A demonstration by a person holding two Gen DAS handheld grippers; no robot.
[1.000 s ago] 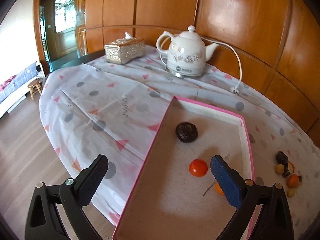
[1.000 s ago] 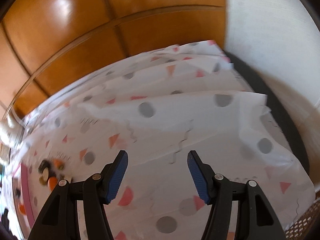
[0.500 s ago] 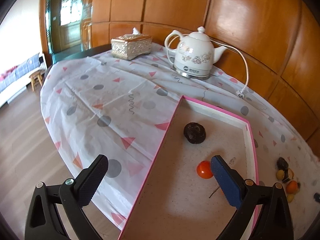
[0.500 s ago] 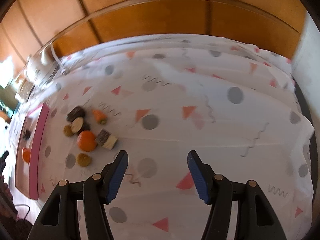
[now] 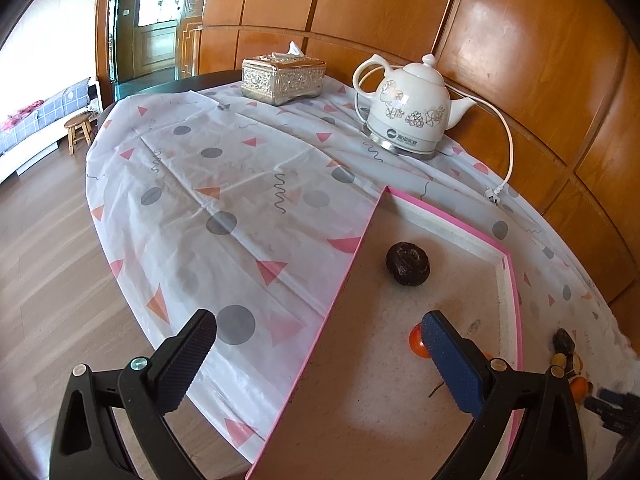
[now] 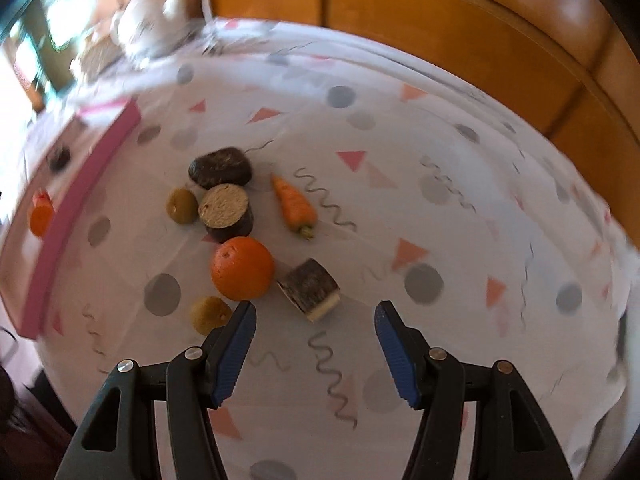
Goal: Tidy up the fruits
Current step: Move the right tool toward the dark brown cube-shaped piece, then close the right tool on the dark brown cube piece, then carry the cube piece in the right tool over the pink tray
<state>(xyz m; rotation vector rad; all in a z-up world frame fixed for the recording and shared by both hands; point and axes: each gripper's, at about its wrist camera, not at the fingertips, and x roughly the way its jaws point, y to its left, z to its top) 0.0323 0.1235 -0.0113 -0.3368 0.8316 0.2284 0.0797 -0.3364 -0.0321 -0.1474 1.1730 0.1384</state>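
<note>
A pink-rimmed tray (image 5: 472, 224) holds a dark wrinkled fruit (image 5: 407, 263) and a small orange-red fruit (image 5: 417, 342), partly hidden by a finger. My left gripper (image 5: 320, 360) is open and empty over the tray's near left edge. In the right wrist view a heap lies on the cloth: an orange (image 6: 242, 268), a carrot (image 6: 294, 204), a dark round piece (image 6: 226, 210), a dark lump (image 6: 220, 168), a cut block (image 6: 310, 289) and two yellowish fruits (image 6: 182, 205) (image 6: 210, 313). My right gripper (image 6: 314, 352) is open and empty, just in front of the block.
A white kettle (image 5: 408, 114) with cord and a silver tissue box (image 5: 282, 78) stand at the back. The patterned cloth (image 5: 224, 200) hangs over the table's left edge above the wooden floor. Wood panelling is behind. The tray rim (image 6: 76, 216) lies left of the heap.
My right gripper has swung left and moved in toward the heap of fruit, which now lies close before its fingers. My left gripper has drifted back and left from the tray.
</note>
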